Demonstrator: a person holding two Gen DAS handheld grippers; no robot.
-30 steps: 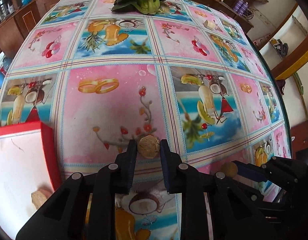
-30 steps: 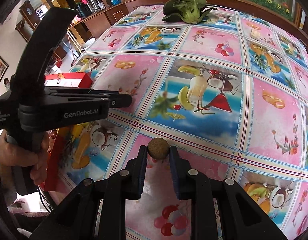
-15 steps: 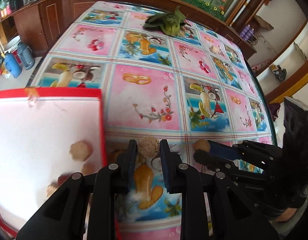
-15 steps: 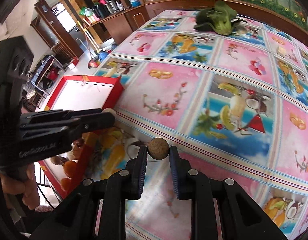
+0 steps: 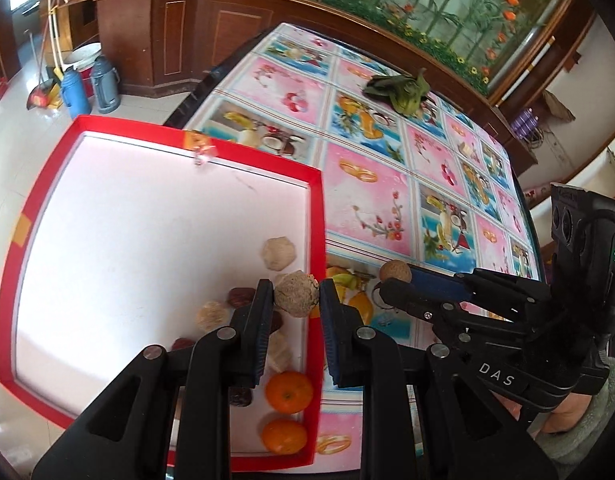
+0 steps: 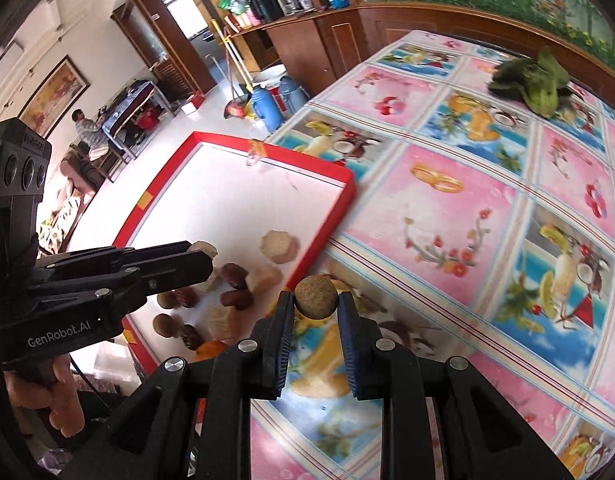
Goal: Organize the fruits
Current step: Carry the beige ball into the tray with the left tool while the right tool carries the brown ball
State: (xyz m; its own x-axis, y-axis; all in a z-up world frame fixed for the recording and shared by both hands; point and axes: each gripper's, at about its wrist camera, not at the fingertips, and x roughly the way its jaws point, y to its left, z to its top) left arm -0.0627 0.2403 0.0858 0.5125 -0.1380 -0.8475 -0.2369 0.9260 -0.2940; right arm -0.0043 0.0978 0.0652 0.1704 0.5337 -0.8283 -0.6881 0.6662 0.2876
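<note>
From the left wrist, the left gripper (image 5: pixel 296 300) pinches a pale rough ball (image 5: pixel 296 294) above the right edge of the red tray (image 5: pixel 315 216). In the tray lie 2 oranges (image 5: pixel 289 392), brown dates (image 5: pixel 240 297) and more pale balls. The right gripper (image 5: pixel 391 280) is just right, holding a brown ball (image 5: pixel 394 271). From the right wrist, the right gripper (image 6: pixel 316 306) squeezes the brown ball (image 6: pixel 316 296) over the tablecloth (image 6: pixel 447 216), near the tray's (image 6: pixel 339 204) right wall. Green leaves (image 6: pixel 535 84) lie far off.
</note>
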